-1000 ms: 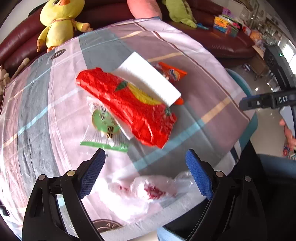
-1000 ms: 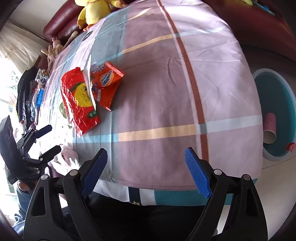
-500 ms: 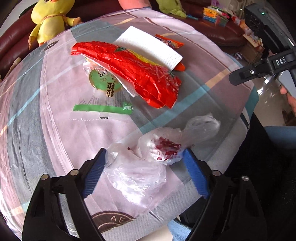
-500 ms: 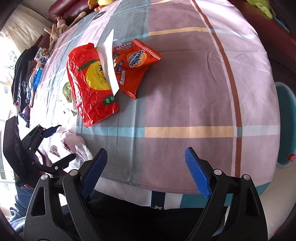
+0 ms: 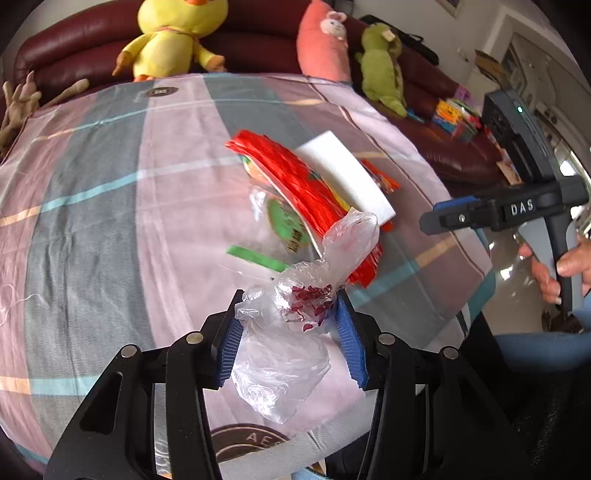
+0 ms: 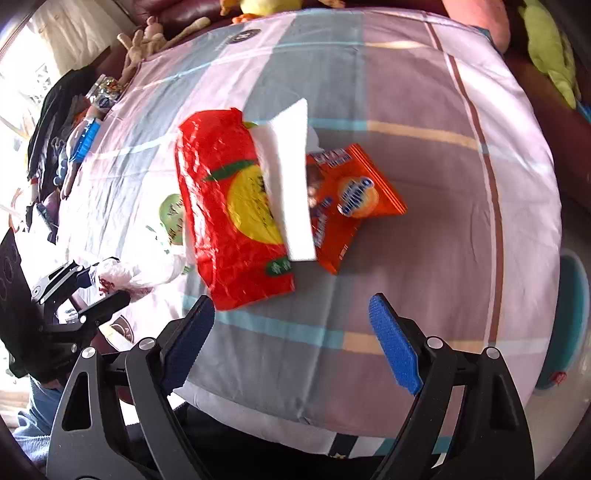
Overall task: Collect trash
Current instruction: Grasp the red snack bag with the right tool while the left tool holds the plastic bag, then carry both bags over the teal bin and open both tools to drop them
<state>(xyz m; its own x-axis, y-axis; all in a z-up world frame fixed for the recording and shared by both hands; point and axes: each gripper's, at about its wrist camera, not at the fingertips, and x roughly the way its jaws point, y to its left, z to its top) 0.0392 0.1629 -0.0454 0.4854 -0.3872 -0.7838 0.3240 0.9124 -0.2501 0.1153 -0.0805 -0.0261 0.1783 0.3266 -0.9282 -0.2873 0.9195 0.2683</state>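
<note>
My left gripper (image 5: 290, 334) is shut on a crumpled clear plastic bag (image 5: 295, 314) with red print, held just above the table's near edge; the bag also shows in the right wrist view (image 6: 125, 275). Beyond it lie a big red wrapper (image 5: 306, 192) (image 6: 229, 206), a white tissue (image 5: 347, 175) (image 6: 290, 184), a green-and-clear wrapper (image 5: 284, 225) (image 6: 171, 214) and an orange Ovaltine packet (image 6: 354, 199). My right gripper (image 6: 288, 343) is open and empty, over the table's near edge in front of the red wrapper.
The table wears a pink, grey and blue checked cloth (image 5: 110, 221). A dark red sofa (image 5: 74, 44) with plush toys (image 5: 170, 33) runs behind it. A teal bin (image 6: 570, 325) stands on the floor at the right. Clutter (image 6: 74, 140) lies at the table's far left.
My left gripper has closed on the plastic bag and lifted it off the cloth. My right gripper has moved in closer to the red wrapper, still open.
</note>
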